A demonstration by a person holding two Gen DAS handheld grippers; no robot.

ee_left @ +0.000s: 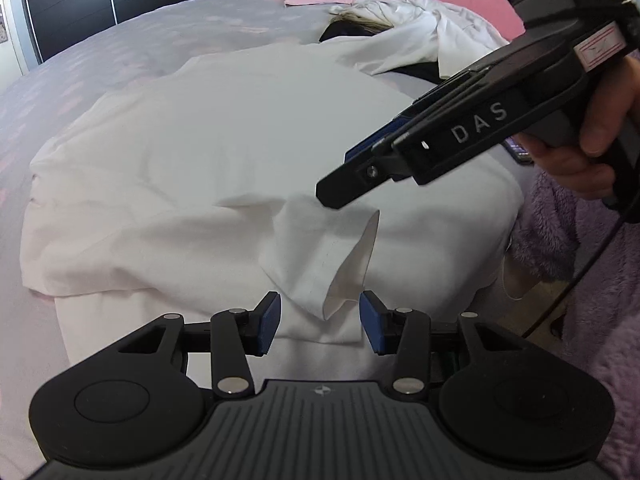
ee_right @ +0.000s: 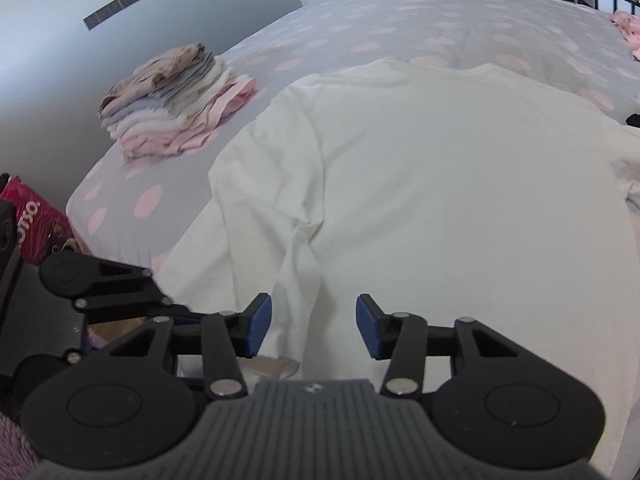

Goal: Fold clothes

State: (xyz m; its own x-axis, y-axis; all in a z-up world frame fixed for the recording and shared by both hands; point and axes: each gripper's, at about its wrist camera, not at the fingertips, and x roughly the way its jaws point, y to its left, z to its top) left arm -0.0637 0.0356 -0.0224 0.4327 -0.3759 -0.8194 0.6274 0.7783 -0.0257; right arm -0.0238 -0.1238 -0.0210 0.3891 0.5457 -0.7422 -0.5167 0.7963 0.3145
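Observation:
A white T-shirt point(ee_left: 200, 152) lies spread flat on the bed; it also shows in the right wrist view point(ee_right: 440, 184). One sleeve point(ee_left: 340, 256) is folded in over the shirt body. My left gripper point(ee_left: 320, 322) is open, its blue pads on either side of the sleeve's cuff end, just above the cloth. My right gripper point(ee_right: 314, 330) is open over the sleeve point(ee_right: 298, 264) near the shirt's near edge. The right gripper also shows in the left wrist view point(ee_left: 340, 192), held by a hand above the shirt.
A stack of folded clothes point(ee_right: 176, 104) sits at the bed's left corner. A pile of unfolded white and pink clothes point(ee_left: 416, 28) lies at the far right of the bed point(ee_left: 120, 52). A purple fluffy cloth point(ee_left: 592, 280) is on the right. A red bag point(ee_right: 28, 216) is on the floor.

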